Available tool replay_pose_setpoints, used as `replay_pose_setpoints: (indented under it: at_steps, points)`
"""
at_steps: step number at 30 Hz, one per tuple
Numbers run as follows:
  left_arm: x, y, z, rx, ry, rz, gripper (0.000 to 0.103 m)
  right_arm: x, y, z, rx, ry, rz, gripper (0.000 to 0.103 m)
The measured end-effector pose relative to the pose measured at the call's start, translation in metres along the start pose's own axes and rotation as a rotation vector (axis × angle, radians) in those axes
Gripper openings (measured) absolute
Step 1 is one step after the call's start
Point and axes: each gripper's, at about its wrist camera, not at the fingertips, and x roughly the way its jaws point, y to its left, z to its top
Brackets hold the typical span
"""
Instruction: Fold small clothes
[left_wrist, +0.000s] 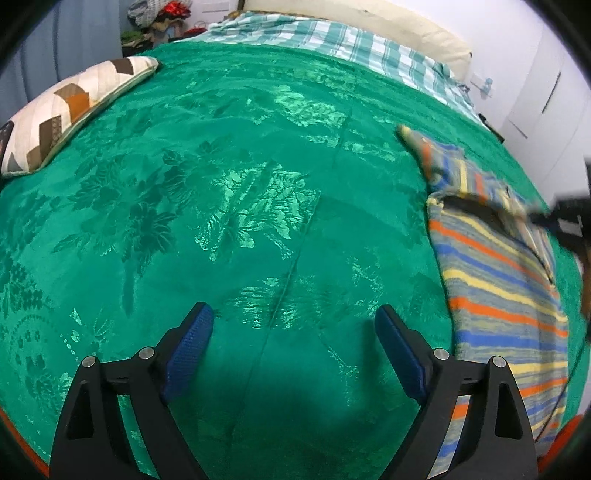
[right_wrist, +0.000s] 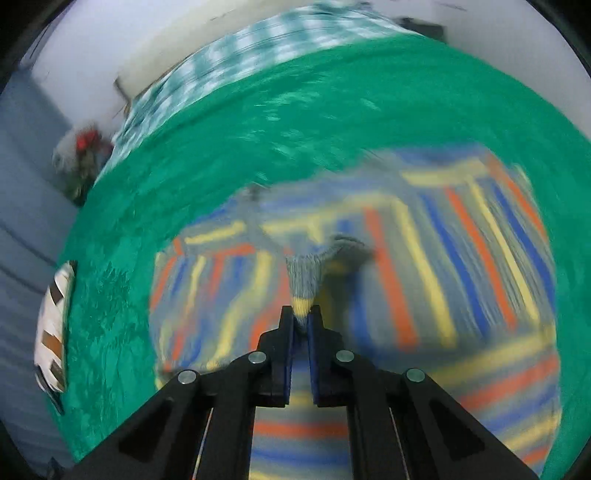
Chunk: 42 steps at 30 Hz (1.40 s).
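A small striped garment (left_wrist: 498, 280) in grey, blue, orange and yellow lies on the green bedspread (left_wrist: 240, 206), at the right of the left wrist view. My left gripper (left_wrist: 293, 317) hovers open over bare bedspread, well left of the garment, nothing between its blue pads. In the right wrist view, which is motion-blurred, my right gripper (right_wrist: 303, 314) is shut on a pinched fold of the striped garment (right_wrist: 424, 258), which rises from the cloth into the jaws. The right gripper's dark body (left_wrist: 569, 221) shows at the garment's far right edge.
A patchwork cushion (left_wrist: 70, 110) lies at the bedspread's left. A checked teal sheet (left_wrist: 332, 40) and a cream pillow (left_wrist: 406, 26) sit at the head of the bed. Piled clothes (left_wrist: 159, 18) and white cabinet doors (left_wrist: 546, 92) stand beyond.
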Motion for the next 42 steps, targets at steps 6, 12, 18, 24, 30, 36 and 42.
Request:
replay_pose_setpoints:
  at_steps: [6, 12, 18, 24, 30, 36, 42]
  points:
    - [-0.002, -0.004, -0.006, 0.034, -0.002, 0.025, 0.091, -0.014, -0.060, -0.057, 0.155, -0.007, -0.040, 0.034]
    - [-0.010, -0.009, -0.006, 0.055, 0.004, 0.004, 0.091, -0.077, -0.084, -0.085, 0.000, -0.123, -0.002, 0.059]
    - [-0.015, -0.028, -0.010, 0.110, 0.002, -0.037, 0.091, -0.087, -0.115, -0.058, -0.056, -0.050, 0.077, 0.059]
    - [-0.006, -0.033, -0.016, 0.128, 0.004, -0.015, 0.091, -0.036, -0.072, 0.033, -0.055, 0.062, 0.229, 0.049]
    - [-0.005, -0.024, -0.015, 0.130, 0.006, -0.012, 0.091, 0.036, -0.055, 0.080, -0.041, 0.102, 0.131, 0.042]
    - [0.002, -0.024, -0.013, 0.119, 0.010, -0.013, 0.093, 0.055, -0.047, 0.081, -0.082, 0.125, 0.109, 0.002]
    - [0.001, -0.026, -0.015, 0.129, 0.003, -0.001, 0.094, 0.019, -0.049, 0.073, -0.114, -0.033, 0.046, 0.002]
